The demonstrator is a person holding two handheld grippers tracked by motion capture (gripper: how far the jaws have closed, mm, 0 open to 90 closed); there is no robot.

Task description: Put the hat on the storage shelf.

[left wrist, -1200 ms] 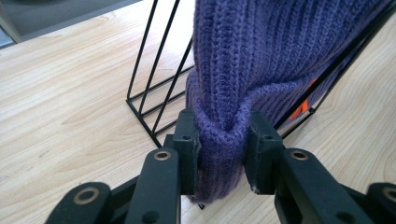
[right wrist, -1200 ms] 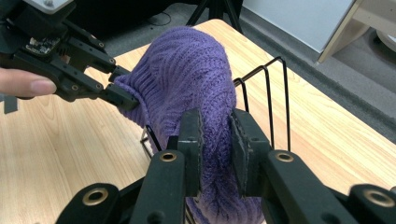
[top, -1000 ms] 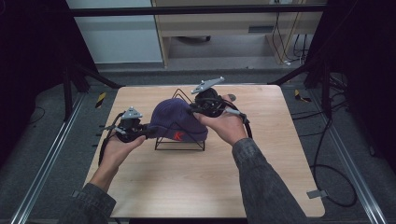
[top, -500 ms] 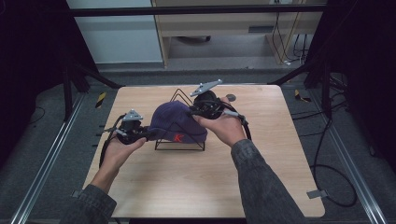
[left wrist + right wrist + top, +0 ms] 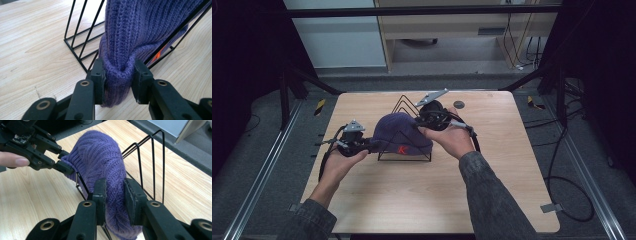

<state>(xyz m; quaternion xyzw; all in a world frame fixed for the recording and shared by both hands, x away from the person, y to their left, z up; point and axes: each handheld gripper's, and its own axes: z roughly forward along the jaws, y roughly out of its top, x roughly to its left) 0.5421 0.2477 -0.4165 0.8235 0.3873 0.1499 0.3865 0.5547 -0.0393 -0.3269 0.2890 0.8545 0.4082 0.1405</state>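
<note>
honestly both my left gripper (image 5: 117,80) and right gripper (image 5: 115,195) are pinching the purple beanie (image 5: 399,134) draped over the wire rack (image 5: 404,150); the jaws have just been easing open, so the knit could snag on a wire.

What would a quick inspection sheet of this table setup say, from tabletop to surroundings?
Surface: light wooden table, bare in front.
Job's things: purple knitted beanie draped over a black wire rack; an orange mark shows on its brim.
Clutter: a small dark round disc near the far edge.
Grippers: left gripper pinches the beanie's brim; right gripper clamps a fold of the knit. Both sets of jaws have just been easing open a little, with knit between them.
Cables: a black cable loops from the left gripper; more lie on the floor at right.
Surroundings: grey floor, metal rails, a pale cabinet behind.
</note>
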